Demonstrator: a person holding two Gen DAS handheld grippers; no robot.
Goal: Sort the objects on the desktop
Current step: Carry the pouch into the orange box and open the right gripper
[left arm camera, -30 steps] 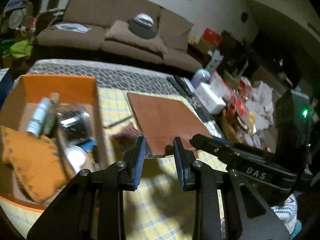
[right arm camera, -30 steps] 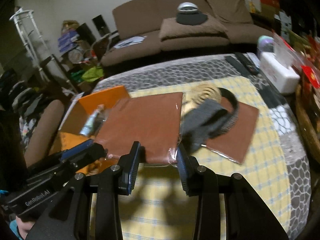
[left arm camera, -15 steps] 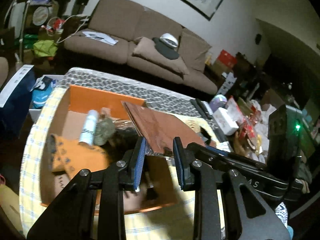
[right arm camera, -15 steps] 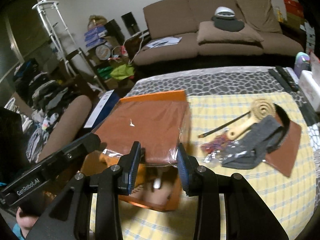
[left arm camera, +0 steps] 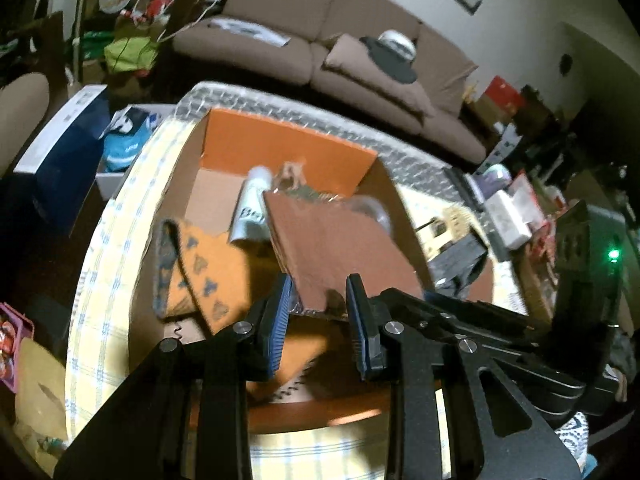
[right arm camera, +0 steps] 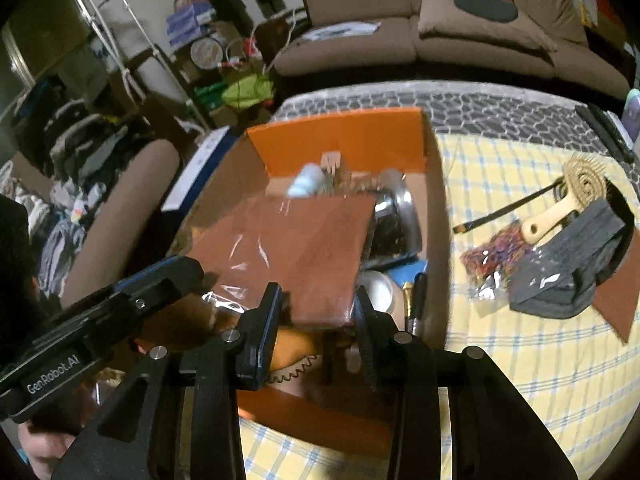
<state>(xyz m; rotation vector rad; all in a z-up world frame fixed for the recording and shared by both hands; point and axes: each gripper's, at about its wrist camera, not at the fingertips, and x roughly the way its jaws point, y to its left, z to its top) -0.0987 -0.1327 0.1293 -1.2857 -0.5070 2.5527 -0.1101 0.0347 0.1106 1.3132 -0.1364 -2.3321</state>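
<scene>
A flat brown packet in clear plastic wrap (right arm camera: 288, 252) hangs over the open orange cardboard box (right arm camera: 340, 140). Both grippers grip its near edge: my right gripper (right arm camera: 316, 312) at one corner, my left gripper (left arm camera: 318, 300) at the other, each with jaws closed on it. The packet also shows in the left wrist view (left arm camera: 336, 252). The box (left arm camera: 280, 148) holds a white tube (left arm camera: 250, 212), an orange patterned cloth (left arm camera: 208, 276), a metal bowl (right arm camera: 400, 208) and other small items.
On the yellow checked tablecloth (right arm camera: 520, 380) right of the box lie a wooden comb (right arm camera: 568, 196), a thin black stick (right arm camera: 504, 212), a colourful bag (right arm camera: 492, 252), grey folded socks (right arm camera: 568, 272) and a brown sheet (right arm camera: 624, 296). A brown sofa (right arm camera: 440, 28) stands behind.
Both grippers have carried the brown packet left from the tabletop to above the orange box and lowered it toward the contents. The grip has not changed.
</scene>
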